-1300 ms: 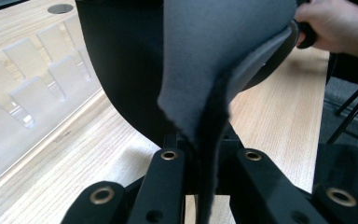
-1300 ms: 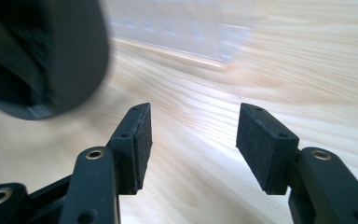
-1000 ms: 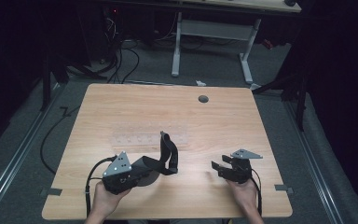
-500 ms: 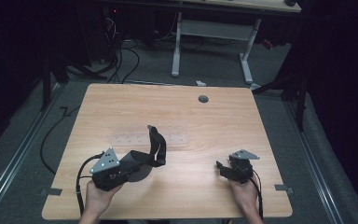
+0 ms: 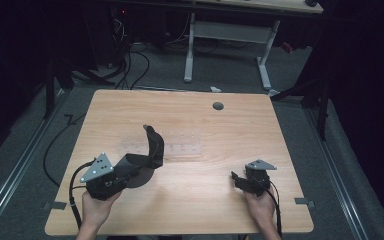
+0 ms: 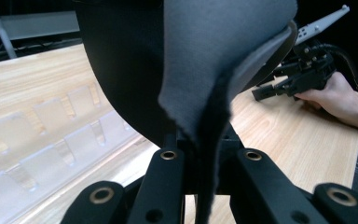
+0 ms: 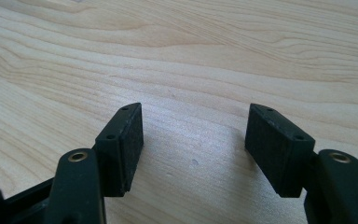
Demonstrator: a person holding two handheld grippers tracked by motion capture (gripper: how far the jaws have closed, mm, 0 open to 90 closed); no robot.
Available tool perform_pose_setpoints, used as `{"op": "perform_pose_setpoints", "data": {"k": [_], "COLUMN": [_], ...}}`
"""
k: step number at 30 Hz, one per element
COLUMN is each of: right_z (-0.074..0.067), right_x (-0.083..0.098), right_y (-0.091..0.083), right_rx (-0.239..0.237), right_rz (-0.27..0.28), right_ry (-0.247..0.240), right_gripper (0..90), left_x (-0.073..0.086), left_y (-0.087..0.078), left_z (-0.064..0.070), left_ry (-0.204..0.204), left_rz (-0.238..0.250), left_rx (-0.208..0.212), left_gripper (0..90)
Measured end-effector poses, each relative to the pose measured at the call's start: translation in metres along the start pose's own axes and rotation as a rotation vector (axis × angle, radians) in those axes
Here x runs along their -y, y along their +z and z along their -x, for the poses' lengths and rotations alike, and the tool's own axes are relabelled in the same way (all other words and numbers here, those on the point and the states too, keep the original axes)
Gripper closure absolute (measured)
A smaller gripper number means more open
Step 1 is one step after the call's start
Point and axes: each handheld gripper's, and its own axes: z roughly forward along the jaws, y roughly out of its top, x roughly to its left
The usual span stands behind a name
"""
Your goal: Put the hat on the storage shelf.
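Two hand-held grippers, one pad gripped

We see the left hand-held gripper [image 5: 130,167] clamped on a curled dark pad [image 6: 200,70], lifted off the surface [image 5: 205,200]. A clear tray [image 5: 180,145] lies just beyond it. Well to its right, the right hand-held gripper [image 7: 193,149] rests with jaws wide, nothing between.

The left hand-held gripper [image 5: 130,167] has carried the black pad [image 5: 152,147] leftward and slightly farther up the table.

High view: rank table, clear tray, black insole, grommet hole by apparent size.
1. Table
2. Clear tray, faint, so its edges are hard to trace
3. Black insole, curled up from the left claw; its curl makes the gap to the tray unsure
4. Grommet hole
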Motion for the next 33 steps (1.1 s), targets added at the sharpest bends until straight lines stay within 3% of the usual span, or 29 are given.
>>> {"op": "perform_pose_setpoints", "data": {"k": [17, 33], "right_z": [0.0, -0.001], "right_x": [0.0, 0.0], "right_y": [0.0, 0.0], "right_rx": [-0.002, -0.002], "right_rz": [0.0, -0.001], "right_ry": [-0.002, 0.002], "right_gripper": [37.2, 37.0], "left_x": [-0.021, -0.045], "left_y": [-0.002, 0.004], "left_z": [-0.014, -0.038], "left_ry": [0.012, 0.024], "left_rz": [0.071, 0.153], "left_rx": [-0.056, -0.15], "left_gripper": [85.7, 85.7]}}
